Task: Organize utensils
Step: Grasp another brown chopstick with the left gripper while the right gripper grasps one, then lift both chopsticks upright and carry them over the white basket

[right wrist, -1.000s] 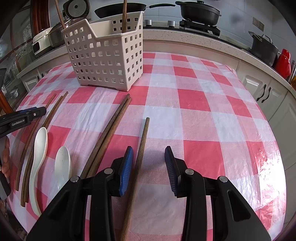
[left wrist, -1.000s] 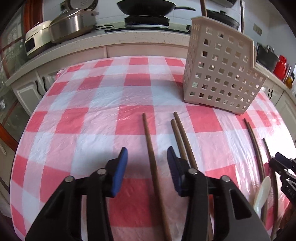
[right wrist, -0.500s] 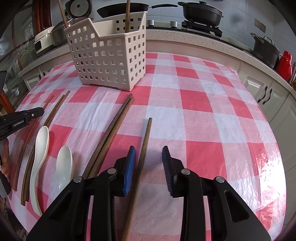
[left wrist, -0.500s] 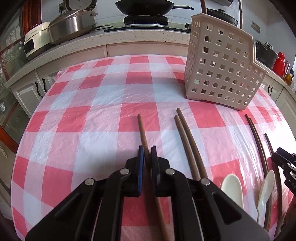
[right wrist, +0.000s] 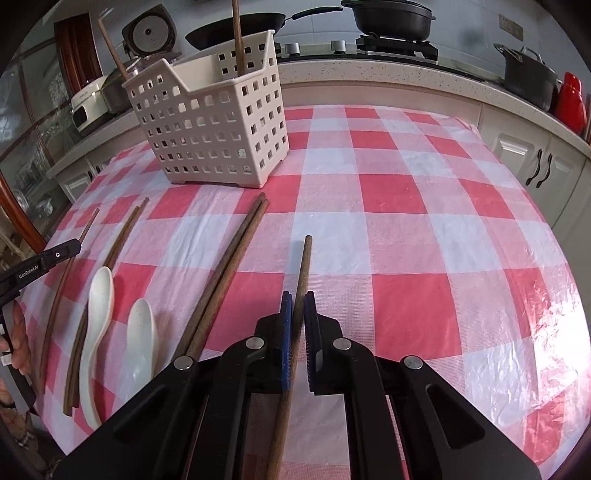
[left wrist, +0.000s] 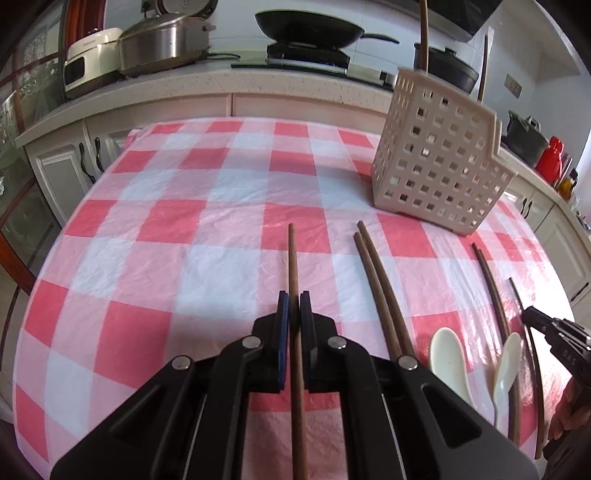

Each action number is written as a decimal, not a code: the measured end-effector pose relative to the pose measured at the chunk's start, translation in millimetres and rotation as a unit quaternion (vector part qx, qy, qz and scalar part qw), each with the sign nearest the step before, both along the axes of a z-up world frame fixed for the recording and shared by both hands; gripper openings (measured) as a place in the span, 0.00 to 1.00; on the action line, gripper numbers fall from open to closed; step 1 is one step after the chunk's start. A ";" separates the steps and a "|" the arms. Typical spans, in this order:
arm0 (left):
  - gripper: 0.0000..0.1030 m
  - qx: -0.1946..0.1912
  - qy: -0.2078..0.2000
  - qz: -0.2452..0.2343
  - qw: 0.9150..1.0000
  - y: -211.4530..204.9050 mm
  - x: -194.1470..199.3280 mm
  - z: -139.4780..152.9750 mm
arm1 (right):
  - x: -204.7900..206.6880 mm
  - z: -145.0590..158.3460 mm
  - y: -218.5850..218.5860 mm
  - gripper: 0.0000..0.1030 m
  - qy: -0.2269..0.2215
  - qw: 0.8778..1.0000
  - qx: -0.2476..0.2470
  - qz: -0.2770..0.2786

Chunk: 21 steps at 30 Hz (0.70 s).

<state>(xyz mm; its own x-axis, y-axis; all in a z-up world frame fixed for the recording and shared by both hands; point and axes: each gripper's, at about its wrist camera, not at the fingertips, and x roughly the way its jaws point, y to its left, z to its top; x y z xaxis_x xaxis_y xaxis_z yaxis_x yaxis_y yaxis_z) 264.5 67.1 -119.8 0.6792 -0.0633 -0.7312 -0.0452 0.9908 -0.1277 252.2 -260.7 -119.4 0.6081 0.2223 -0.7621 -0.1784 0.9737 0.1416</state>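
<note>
In the left wrist view my left gripper (left wrist: 294, 299) is shut on a brown chopstick (left wrist: 292, 258) that points straight ahead over the red-and-white checked cloth (left wrist: 177, 266). The right wrist view shows my right gripper (right wrist: 298, 299) shut on a brown chopstick (right wrist: 304, 266) in the same way. A beige perforated basket (left wrist: 439, 166) (right wrist: 214, 125) stands further back with chopsticks (right wrist: 238, 37) upright in it. A loose chopstick pair (left wrist: 380, 291) (right wrist: 229, 266), two white spoons (left wrist: 448, 358) (right wrist: 99, 295) and thinner chopsticks (left wrist: 491, 288) (right wrist: 122, 243) lie on the cloth.
Another hand-held black gripper tip (left wrist: 546, 328) (right wrist: 37, 266) shows at the outer edge of each view. Behind the table runs a counter (left wrist: 295, 85) with a frying pan (left wrist: 306, 27), pots (right wrist: 391, 16) and a rice cooker (left wrist: 88, 55). The cloth drops off at the table's rounded edges.
Both grippers stood open around their chopsticks a second ago and have closed on them. The left view has shifted a little, so more of the spoons shows.
</note>
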 end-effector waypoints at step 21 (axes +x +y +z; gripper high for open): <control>0.06 0.013 -0.115 -0.007 0.993 -6.0 -59.9 76.1 | -49.5 93.3 2.2 0.06 -0.148 0.988 0.037 0.015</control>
<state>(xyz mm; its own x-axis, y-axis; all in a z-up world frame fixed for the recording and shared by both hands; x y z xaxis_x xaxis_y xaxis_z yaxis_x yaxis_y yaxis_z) 204.6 61.1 -43.7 0.8279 -0.0568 -0.5580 -0.0042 0.9942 -0.1073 202.7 -258.5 -26.1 0.7948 0.2914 -0.5323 -0.2505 0.9565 0.1494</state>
